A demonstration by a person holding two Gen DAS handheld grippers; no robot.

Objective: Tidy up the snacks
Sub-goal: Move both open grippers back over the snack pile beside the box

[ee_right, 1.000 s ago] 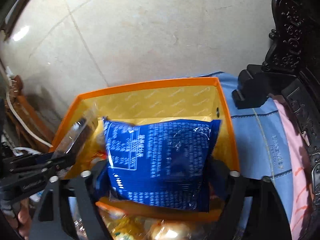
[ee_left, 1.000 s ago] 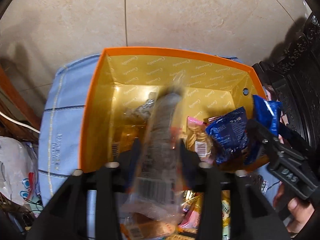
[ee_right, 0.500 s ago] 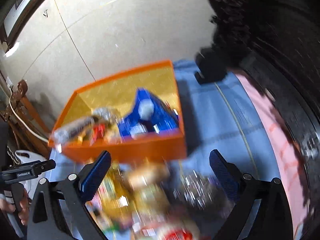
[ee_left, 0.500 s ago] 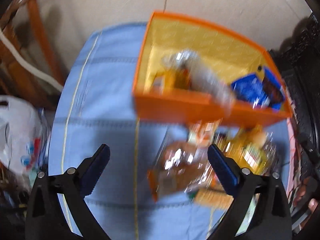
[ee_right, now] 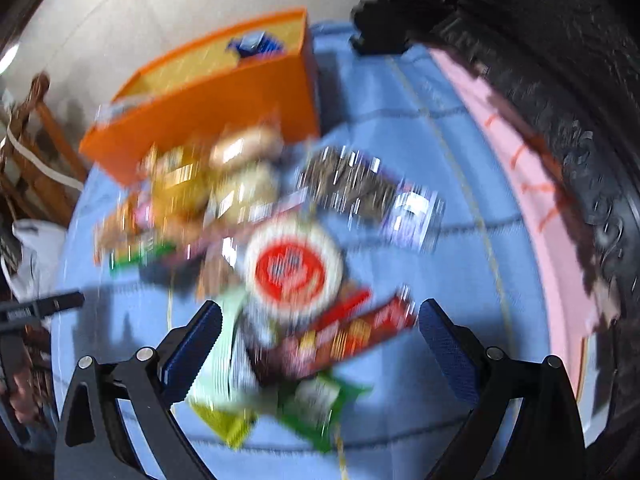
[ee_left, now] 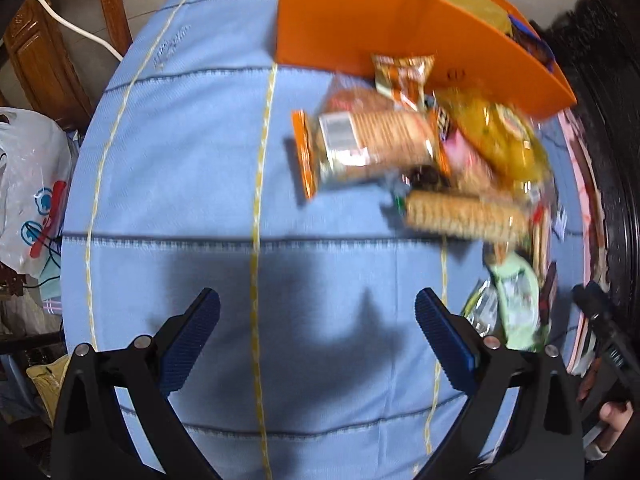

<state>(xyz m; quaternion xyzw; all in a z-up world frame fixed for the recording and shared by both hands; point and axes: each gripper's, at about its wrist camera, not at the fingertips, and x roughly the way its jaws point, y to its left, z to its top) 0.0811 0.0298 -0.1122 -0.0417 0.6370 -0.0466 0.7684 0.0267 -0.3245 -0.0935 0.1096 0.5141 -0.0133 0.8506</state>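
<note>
An orange box (ee_left: 360,20) with snacks inside stands at the far end of the blue cloth (ee_left: 180,160). In front of it lies a loose pile: a cracker pack (ee_left: 372,144), a wafer roll pack (ee_left: 464,212), a yellow bag (ee_left: 496,136) and a green packet (ee_left: 516,304). My left gripper (ee_left: 317,296) is open over bare cloth, left of the pile. My right gripper (ee_right: 320,306) is open above the pile, over a round white tub with a red label (ee_right: 294,268) and a red flat packet (ee_right: 352,336). A blue packet (ee_right: 256,44) shows inside the orange box (ee_right: 208,108). The right wrist view is blurred.
A white plastic bag (ee_left: 28,184) and wooden furniture (ee_left: 44,52) lie off the cloth's left side. Dark carved furniture (ee_right: 560,60) and a pink cloth (ee_right: 520,160) border the right. A person's hand (ee_left: 612,420) shows at the lower right edge.
Both grippers released their packs into the orange box, spread wide, and pulled back from it. The box now sits far off; the left gripper is over bare cloth, the right over the pile.
</note>
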